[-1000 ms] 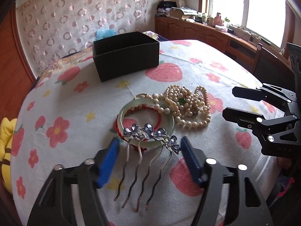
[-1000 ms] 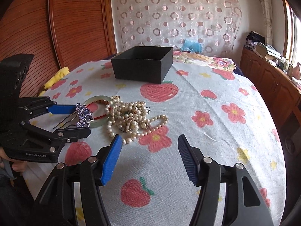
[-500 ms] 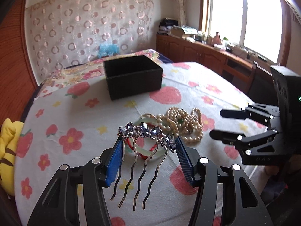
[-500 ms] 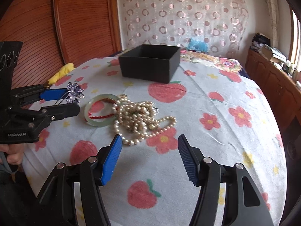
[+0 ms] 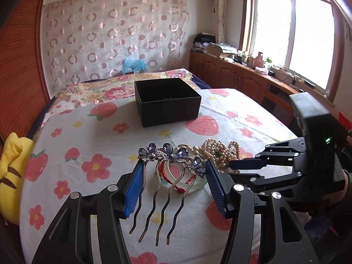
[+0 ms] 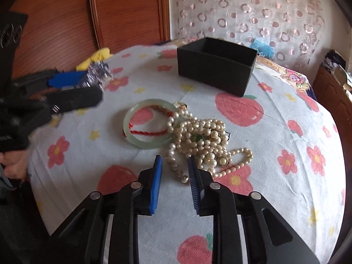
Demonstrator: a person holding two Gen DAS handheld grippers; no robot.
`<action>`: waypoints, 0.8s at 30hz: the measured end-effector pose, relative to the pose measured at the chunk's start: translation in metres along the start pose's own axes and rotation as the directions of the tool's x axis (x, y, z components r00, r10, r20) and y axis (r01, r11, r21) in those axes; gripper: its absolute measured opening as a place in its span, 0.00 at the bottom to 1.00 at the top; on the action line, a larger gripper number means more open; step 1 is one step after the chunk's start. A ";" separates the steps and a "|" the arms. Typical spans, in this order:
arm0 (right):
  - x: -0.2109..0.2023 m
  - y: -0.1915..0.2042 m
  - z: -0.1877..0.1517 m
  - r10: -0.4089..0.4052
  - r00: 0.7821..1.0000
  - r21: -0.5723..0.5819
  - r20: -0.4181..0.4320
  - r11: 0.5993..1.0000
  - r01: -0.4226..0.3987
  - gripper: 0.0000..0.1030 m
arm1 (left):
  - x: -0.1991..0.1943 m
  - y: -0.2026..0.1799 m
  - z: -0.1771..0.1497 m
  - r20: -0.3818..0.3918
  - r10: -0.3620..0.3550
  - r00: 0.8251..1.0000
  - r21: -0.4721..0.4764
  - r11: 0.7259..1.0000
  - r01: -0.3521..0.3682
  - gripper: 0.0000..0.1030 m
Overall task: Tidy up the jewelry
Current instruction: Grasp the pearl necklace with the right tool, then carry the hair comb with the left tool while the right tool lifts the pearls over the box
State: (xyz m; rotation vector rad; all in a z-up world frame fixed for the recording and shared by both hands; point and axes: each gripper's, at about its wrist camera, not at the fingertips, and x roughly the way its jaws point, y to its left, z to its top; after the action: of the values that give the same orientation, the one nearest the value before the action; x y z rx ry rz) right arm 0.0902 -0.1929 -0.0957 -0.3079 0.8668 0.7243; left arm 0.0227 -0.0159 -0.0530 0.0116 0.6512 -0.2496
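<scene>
Daylight glares through the window [image 5: 292, 41]; fisheye-bent edges, motion blur.

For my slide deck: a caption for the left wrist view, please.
Left gripper lifts a jewelled hair comb above the flowered cloth, black box beyond.

Your work sits on a surface [image 5: 72, 145] under a white cloth printed with strawberries and flowers. Behind it you have a curtain [image 5: 114, 35] patterned with pink rings, with a reddish wooden panel [image 6: 123, 11] to one side. Daylight pours through the window [image 5: 292, 37] above low wooden cabinets [image 5: 233, 77] cluttered on top.
</scene>
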 end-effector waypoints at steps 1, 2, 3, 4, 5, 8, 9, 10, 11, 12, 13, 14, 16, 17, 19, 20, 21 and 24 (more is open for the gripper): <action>0.002 0.000 0.000 -0.006 1.000 -0.009 -0.008 1.000 0.006 0.21 | 0.000 0.000 0.000 0.000 0.001 1.000 0.001 1.000 -0.001 0.52; 0.002 0.001 0.001 -0.012 1.000 -0.024 -0.011 1.000 0.012 0.20 | 0.000 0.000 0.000 0.002 0.001 1.000 0.000 1.000 -0.001 0.52; 0.002 0.001 0.002 -0.016 1.000 -0.036 -0.016 0.999 0.015 0.19 | -0.001 0.001 0.000 0.003 0.001 1.000 -0.001 1.000 -0.001 0.52; 0.002 0.001 0.001 -0.019 1.000 -0.043 -0.018 0.999 0.018 0.16 | -0.001 0.001 0.001 0.004 0.002 1.000 -0.003 1.000 -0.002 0.52; 0.002 0.001 0.003 -0.021 1.000 -0.053 -0.021 0.998 0.020 0.13 | -0.001 0.002 0.001 0.005 0.002 1.000 -0.004 1.000 -0.002 0.52; 0.001 0.001 0.003 -0.036 0.999 -0.068 -0.021 0.997 0.035 0.08 | -0.002 0.002 0.002 0.007 0.003 1.000 -0.006 1.000 -0.003 0.52; -0.001 0.000 0.004 -0.037 0.999 -0.070 -0.013 0.997 0.036 0.08 | -0.002 0.002 0.002 0.007 0.003 1.000 -0.006 1.000 -0.003 0.52; -0.003 -0.001 0.005 -0.034 0.999 -0.069 -0.004 0.997 0.033 0.08 | -0.002 0.002 0.002 0.006 0.003 1.000 -0.006 1.000 -0.003 0.52; -0.009 -0.003 0.007 -0.036 0.999 -0.064 0.017 0.997 0.037 0.08 | -0.002 0.003 0.002 0.006 0.004 1.000 -0.007 1.000 -0.004 0.52; -0.014 -0.005 0.011 -0.041 0.999 -0.059 0.032 0.997 0.043 0.08 | -0.002 0.003 0.002 0.007 0.004 1.000 -0.007 1.000 -0.004 0.52; -0.018 -0.007 0.014 -0.044 0.998 -0.055 0.048 0.997 0.047 0.08 | -0.002 0.004 0.003 0.008 0.004 1.000 -0.008 1.000 -0.004 0.52; -0.025 -0.010 0.018 -0.049 0.996 -0.051 0.068 0.997 0.052 0.08 | -0.003 0.004 0.004 0.010 0.005 1.000 -0.011 1.000 -0.005 0.52; -0.036 -0.015 0.026 -0.059 0.993 -0.044 0.099 0.997 0.063 0.08 | -0.004 0.005 0.006 0.014 0.005 1.000 -0.015 1.000 -0.005 0.52; -0.042 -0.019 0.031 -0.066 0.991 -0.041 0.115 0.997 0.071 0.08 | -0.004 0.006 0.007 0.016 0.006 1.000 -0.017 1.000 -0.005 0.52; -0.049 -0.025 0.038 -0.066 0.989 -0.035 0.130 0.997 0.071 0.08 | -0.003 0.007 0.008 0.017 0.010 1.000 -0.021 1.000 -0.009 0.52; -0.053 -0.027 0.042 -0.065 0.988 -0.032 0.140 0.997 0.070 0.08 | -0.003 0.008 0.009 0.019 0.011 1.000 -0.023 1.000 -0.010 0.52; -0.057 -0.029 0.047 -0.071 0.986 -0.032 0.149 0.997 0.076 0.08 | -0.003 0.008 0.010 0.021 0.011 1.000 -0.026 1.000 -0.011 0.52; -0.069 -0.035 0.061 -0.084 0.980 -0.026 0.182 0.996 0.090 0.08 | -0.004 0.009 0.014 0.031 0.012 0.999 -0.028 1.000 -0.011 0.52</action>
State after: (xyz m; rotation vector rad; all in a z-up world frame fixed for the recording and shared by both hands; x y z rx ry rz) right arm 0.1200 -0.2175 -0.0055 -0.3039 0.6652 0.6755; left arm 0.0303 -0.0079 -0.0401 -0.0146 0.6229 -0.2289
